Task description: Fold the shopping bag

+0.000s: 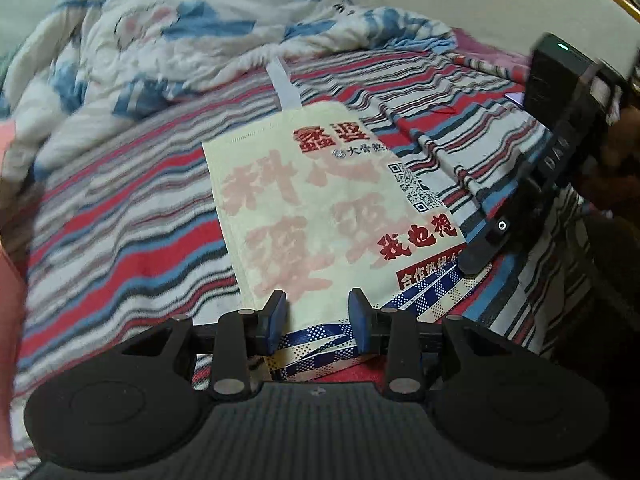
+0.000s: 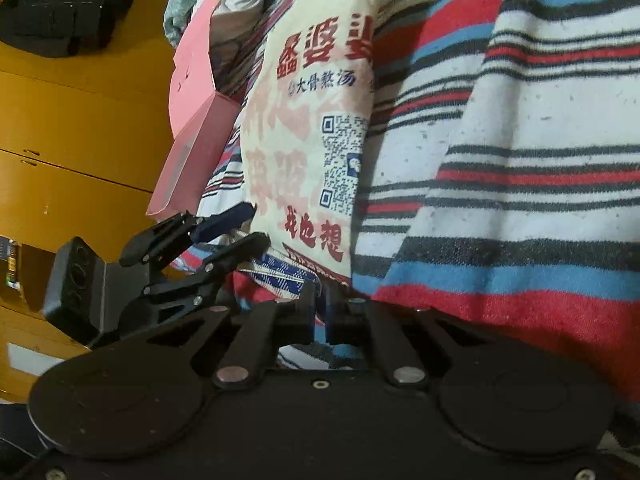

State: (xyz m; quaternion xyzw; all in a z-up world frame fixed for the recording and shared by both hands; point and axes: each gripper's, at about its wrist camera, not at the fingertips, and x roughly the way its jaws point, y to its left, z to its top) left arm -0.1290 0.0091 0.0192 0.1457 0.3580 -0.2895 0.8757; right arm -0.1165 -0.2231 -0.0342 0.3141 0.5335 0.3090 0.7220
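Observation:
A cream shopping bag (image 1: 316,204) with red lettering, a QR code and a blue checked bottom band lies flat on the striped bed sheet, folded lengthwise. My left gripper (image 1: 318,320) is open, its blue pads either side of the bag's near bottom edge. My right gripper (image 2: 319,312) has its jaws close together at the bag's bottom right corner; it shows in the left wrist view (image 1: 500,236) resting on that corner. The bag also shows in the right wrist view (image 2: 316,132), with the left gripper's fingers (image 2: 232,236) at its lower left.
A striped sheet (image 1: 120,232) covers the bed. A rumpled white and blue quilt (image 1: 160,40) lies at the far end. A pink box (image 2: 192,120) stands by the bed's edge, next to a yellow wooden cabinet (image 2: 80,140).

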